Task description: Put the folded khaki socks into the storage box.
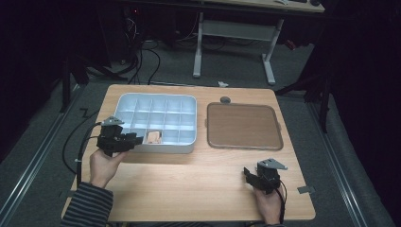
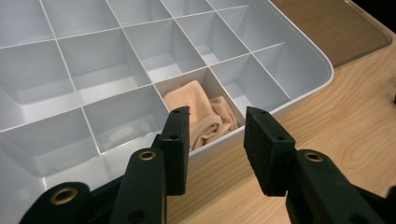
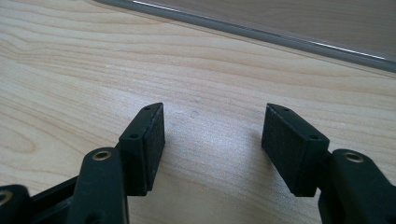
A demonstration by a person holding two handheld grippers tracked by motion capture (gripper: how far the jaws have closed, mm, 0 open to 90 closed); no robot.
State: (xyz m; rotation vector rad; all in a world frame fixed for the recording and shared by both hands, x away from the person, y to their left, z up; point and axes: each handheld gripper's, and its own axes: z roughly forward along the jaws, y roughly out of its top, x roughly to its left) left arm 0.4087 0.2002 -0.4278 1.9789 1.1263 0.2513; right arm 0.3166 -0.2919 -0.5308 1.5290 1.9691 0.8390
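A folded peach cloth (image 2: 205, 114) sits in a front-row compartment of the pale grey divided plastic tray (image 1: 124, 100), its other cells bare; the left gripper (image 2: 217, 140) hangs just outside the front wall, jaws apart, nothing between; the right gripper (image 3: 212, 140) gapes wide over the wooden table (image 1: 198, 184) near the brown tray lid (image 1: 243, 125)

Count on the table (image 1: 189, 184): one white divided organizer box (image 1: 124, 100), its grid reading five compartments across by four deep, twenty in all. One compartment, in the near row, is occupied by one folded peach-coloured cloth (image 1: 153, 137); nineteen stand empty. One brown flat lid (image 1: 244, 126) beside the box. Two handheld grippers: left gripper (image 1: 138, 138) and right gripper (image 1: 246, 171), two black jaws on each, four jaws total. Two hands of the person in view.
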